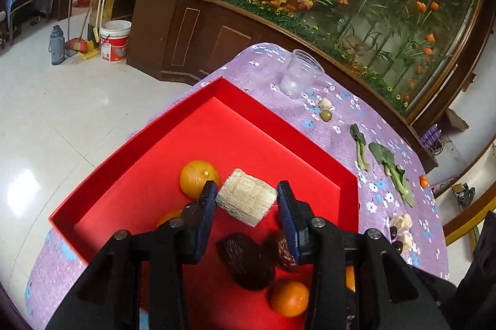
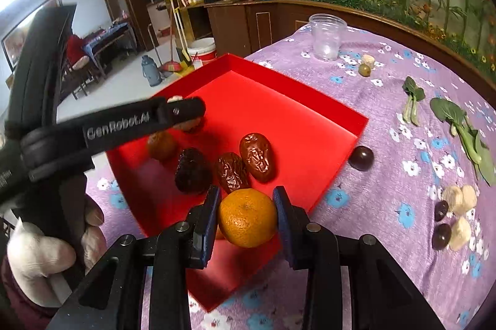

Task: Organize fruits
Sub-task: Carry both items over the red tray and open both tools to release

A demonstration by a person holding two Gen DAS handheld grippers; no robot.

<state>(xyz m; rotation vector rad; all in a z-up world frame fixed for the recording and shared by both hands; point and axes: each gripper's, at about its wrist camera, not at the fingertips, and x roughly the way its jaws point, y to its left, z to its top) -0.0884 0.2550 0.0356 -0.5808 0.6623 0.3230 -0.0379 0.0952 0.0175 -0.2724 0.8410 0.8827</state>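
A red tray lies on the purple flowered cloth. My left gripper holds a pale sugarcane chunk between its blue pads, above the tray. Below it lie oranges and dark dates. My right gripper is shut on an orange over the tray's near corner. Three dates lie in the tray beyond it. The left gripper's arm crosses the right wrist view at the left.
On the cloth outside the tray lie a clear plastic cup, a green olive, leafy greens, a dark round fruit, and pale chunks with dark fruits. A small orange lies near the table's far edge.
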